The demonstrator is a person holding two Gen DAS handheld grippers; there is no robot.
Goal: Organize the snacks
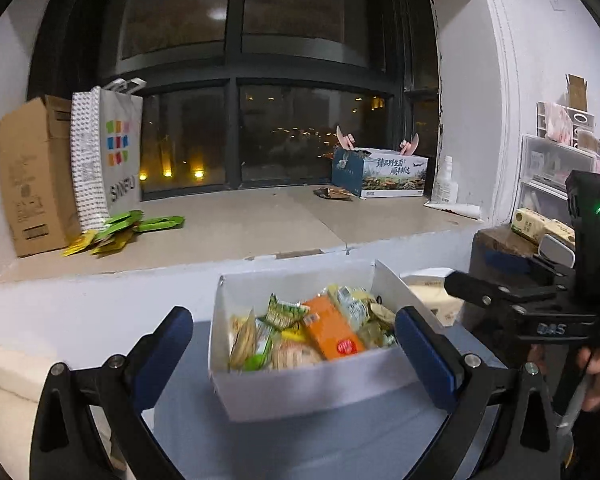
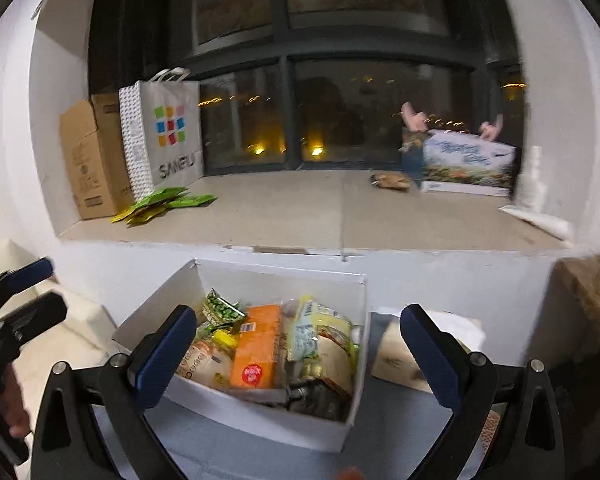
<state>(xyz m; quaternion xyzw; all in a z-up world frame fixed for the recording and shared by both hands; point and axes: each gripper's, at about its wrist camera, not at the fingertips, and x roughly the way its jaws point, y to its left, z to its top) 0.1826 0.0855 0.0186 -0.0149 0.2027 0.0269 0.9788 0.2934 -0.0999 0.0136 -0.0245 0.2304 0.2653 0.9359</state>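
Snack-filled white box point(image 1: 300, 388) between wide-apart left gripper point(image 1: 294, 344) jaws

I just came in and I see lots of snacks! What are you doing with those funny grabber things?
A person is holding two grabbers over a white box full of snack packets, getting ready to sort them. The left gripper and the right gripper both have their fingers spread open and hold nothing. An orange packet lies in the middle of the box. More green packets sit in a pile on the window ledge, beside a paper bag.
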